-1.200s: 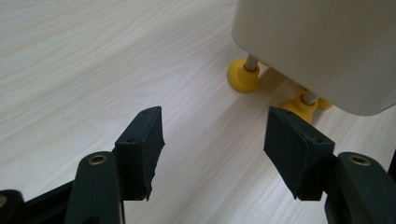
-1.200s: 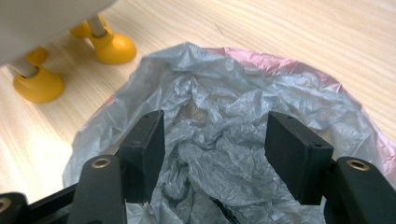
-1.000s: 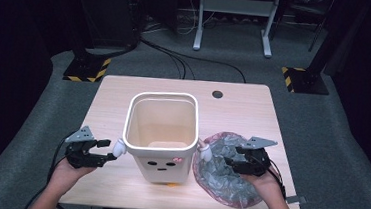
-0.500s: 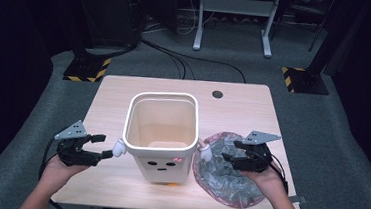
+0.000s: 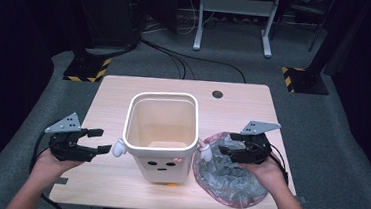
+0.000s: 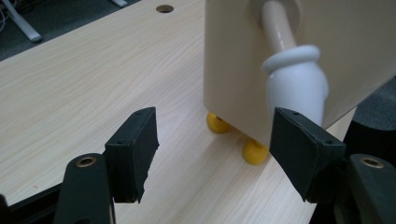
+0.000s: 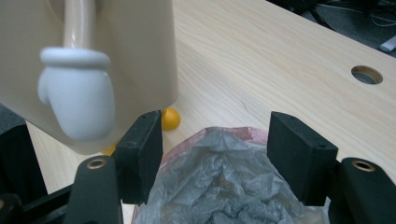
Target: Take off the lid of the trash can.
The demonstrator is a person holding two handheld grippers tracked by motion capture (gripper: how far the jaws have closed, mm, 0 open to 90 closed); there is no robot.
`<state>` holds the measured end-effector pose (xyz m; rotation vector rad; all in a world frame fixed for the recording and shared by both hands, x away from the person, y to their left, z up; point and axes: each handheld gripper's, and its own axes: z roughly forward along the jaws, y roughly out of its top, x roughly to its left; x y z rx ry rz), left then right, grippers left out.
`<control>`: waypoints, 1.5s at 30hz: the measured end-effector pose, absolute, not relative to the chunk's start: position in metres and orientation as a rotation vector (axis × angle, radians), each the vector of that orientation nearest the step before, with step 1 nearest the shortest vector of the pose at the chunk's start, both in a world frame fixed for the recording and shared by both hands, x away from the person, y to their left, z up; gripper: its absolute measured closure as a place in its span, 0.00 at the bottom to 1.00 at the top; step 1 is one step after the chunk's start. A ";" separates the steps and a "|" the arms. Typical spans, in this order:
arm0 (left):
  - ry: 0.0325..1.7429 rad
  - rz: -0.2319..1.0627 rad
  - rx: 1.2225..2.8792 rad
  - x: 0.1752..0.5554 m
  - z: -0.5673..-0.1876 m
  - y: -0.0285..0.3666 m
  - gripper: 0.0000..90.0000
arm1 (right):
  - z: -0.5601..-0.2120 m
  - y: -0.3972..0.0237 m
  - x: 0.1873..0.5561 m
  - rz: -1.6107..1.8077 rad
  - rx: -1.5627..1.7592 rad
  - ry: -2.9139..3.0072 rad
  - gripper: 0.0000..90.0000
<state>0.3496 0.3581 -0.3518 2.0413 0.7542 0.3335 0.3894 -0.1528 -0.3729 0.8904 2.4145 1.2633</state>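
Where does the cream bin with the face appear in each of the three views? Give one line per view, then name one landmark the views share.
High view: the cream bin stands mid-table, between the two grippers.
Left gripper view: its wall is at upper right, with a white mitten arm.
Right gripper view: its wall is at upper left, above the crumpled plastic bag.
Shared landmark: the round hole in the table.

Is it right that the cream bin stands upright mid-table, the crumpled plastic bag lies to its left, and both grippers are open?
Not quite: the crumpled plastic bag lies to the right of the cream bin, under the right gripper, as the high view shows. The bin stands upright, and the left gripper is open too.
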 end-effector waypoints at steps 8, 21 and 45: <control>0.707 0.339 2.021 0.343 -0.332 0.356 0.35 | -0.358 -0.144 0.392 1.270 0.849 2.422 0.39; 0.636 0.306 2.016 0.341 -0.305 0.344 0.37 | -0.337 -0.132 0.396 1.291 0.796 2.428 0.39; 0.499 0.264 1.980 0.315 -0.254 0.323 0.36 | -0.275 -0.106 0.412 1.284 0.718 2.477 0.38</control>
